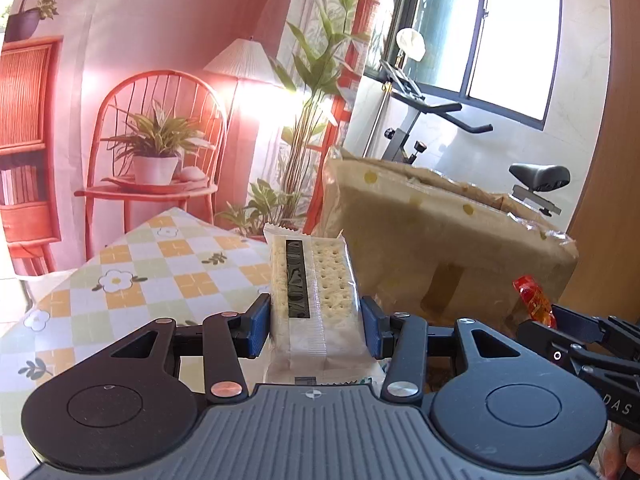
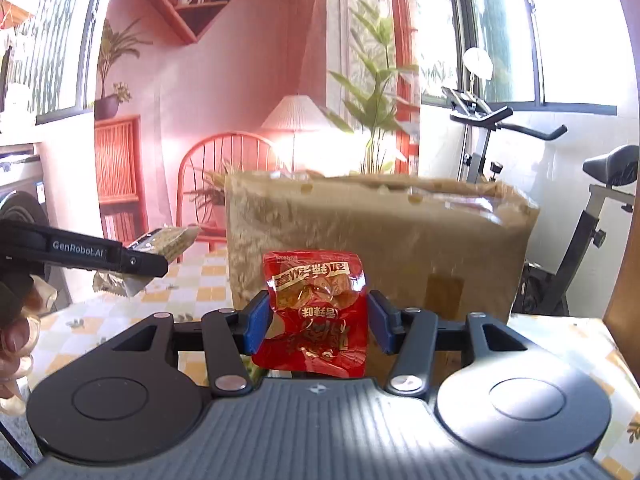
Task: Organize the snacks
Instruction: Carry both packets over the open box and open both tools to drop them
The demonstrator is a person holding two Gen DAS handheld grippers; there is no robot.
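- While both tools are loaded and raised above the table, the left wrist view shows the left gripper closed narrow on a cracker packet, its blue pads pressing the wrapper's long sides, the packet pointing away toward the far edge.
- To the right and farther off stands the cardboard box, apparently the bin for the snacks; its top looks open, though glare makes the rim hard to read.
- Doing this step well means carrying the packet level over the near wall of the box, keeping the squeeze light so the crackers do not crack, and releasing only once it is above the opening.
- At the right edge, the right gripper comes in from the side, nipping a red snack pouch.
- From the right wrist view, the right gripper is pinched on the red snack pouch, held upright just in front of the cardboard box, which fills the middle distance.
- The left gripper reaches in from the left, roughly level, with the cracker packet in its tips, near the box's left corner but apart from it.
- Entering one at a time would keep the two tools from clashing.
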